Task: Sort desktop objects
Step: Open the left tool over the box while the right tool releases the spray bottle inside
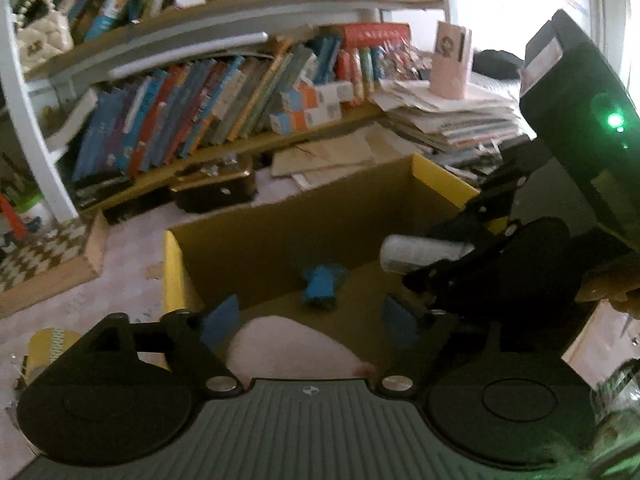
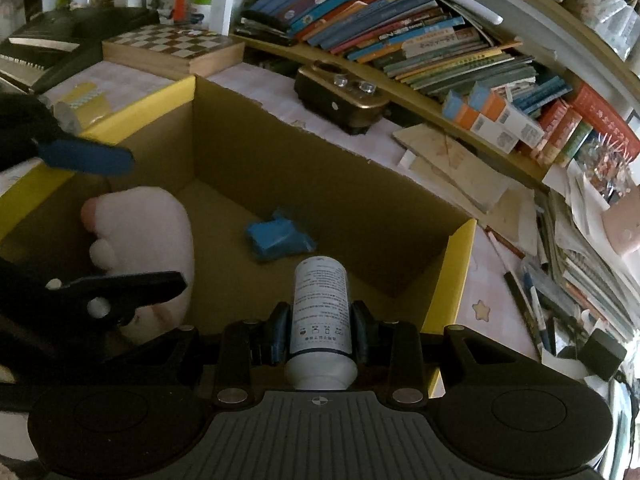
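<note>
Right gripper (image 2: 320, 334): clenching a white bottle (image 2: 320, 312) between its blue pads, gripping low on the body near the cap end.
Left gripper (image 1: 310, 320): fingers standing spread wide, holding nothing, hanging over the box's near side.
Bottle, axis: lying along the right gripper's fingers, flat bottom end pointing forward and down into the box, cap end sitting back toward the gripper body.
Bottle, material: smooth white cylinder, looking like plastic, wearing a printed label with small dark text.
Bottle, place: hovering over the box's near edge, above the box floor, not touching it.
Cardboard box (image 2: 280, 168): open-topped, rectangular, brown matte inside, yellow outside walls, sitting on the pink desk surface.
Plush toy (image 2: 148, 236): soft, pale pink, rounded, lying inside the box against its left wall.
Blue packet (image 2: 278, 238): crinkled, squarish, lying on the box floor near the middle, apart from the plush toy.
Chessboard (image 2: 172, 46): wooden, chequered top, resting beyond the box's far left corner.
Books (image 2: 400, 36): leaning in rows on the shelf behind the box.
</note>
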Demonstrator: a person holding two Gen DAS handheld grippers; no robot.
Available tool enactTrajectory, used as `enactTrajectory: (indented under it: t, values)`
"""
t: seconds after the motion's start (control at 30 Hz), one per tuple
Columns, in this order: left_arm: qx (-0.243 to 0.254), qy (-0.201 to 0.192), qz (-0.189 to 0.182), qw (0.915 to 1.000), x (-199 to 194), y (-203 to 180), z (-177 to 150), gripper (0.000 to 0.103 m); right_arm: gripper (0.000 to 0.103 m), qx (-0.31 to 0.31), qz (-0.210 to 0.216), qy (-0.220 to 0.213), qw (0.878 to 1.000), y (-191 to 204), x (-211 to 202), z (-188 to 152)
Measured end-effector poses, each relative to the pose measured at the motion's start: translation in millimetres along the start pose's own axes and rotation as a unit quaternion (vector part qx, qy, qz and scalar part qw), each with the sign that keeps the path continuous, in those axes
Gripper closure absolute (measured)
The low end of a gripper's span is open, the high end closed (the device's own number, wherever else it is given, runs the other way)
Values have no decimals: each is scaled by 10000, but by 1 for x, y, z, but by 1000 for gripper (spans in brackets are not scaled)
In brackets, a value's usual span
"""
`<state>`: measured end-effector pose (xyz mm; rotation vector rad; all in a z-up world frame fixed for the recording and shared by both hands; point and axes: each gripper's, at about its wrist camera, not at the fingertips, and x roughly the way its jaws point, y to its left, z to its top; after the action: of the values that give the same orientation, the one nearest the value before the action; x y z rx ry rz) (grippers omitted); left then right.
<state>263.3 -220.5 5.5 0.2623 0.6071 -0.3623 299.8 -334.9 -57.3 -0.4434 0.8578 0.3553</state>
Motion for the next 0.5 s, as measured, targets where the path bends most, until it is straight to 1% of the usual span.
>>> enactTrajectory:
  t: [0.07, 0.1, 0.13, 0.17, 0.2, 0.27, 0.4, 0.5]
  values:
    - [-75, -116, 63, 9999, -5, 3, 0, 13, 67, 61, 12, -23, 10000, -2, 2, 2]
    - [-112, -183, 82, 9997, -7, 5, 1, 11, 60, 79, 29, -33, 10000, -2, 2, 3]
    - [-154, -273, 97, 9995, -11, 6, 2, 7, 55, 101, 33, -51, 9999, -3, 2, 4]
    - [-186, -353, 113, 9991, -15, 8, 3, 5, 45, 125, 35, -93, 9999, -3, 1, 5]
    - [-214, -445, 129, 9987, -20, 9, 3, 4, 41, 164, 47, -150, 9997, -4, -1, 5]
    - [-266, -597, 154, 9977, -28, 12, 5, 3, 38, 316, 80, -257, 9991, -6, -4, 6]
    - [-421, -846, 188, 9954, -48, 16, 9, 0, 37, 691, 123, -544, 9961, -10, -18, 7]
    - [-554, -1003, 165, 9933, -66, 18, 9, 0, 35, 894, 86, -829, 9925, -11, -36, 4]
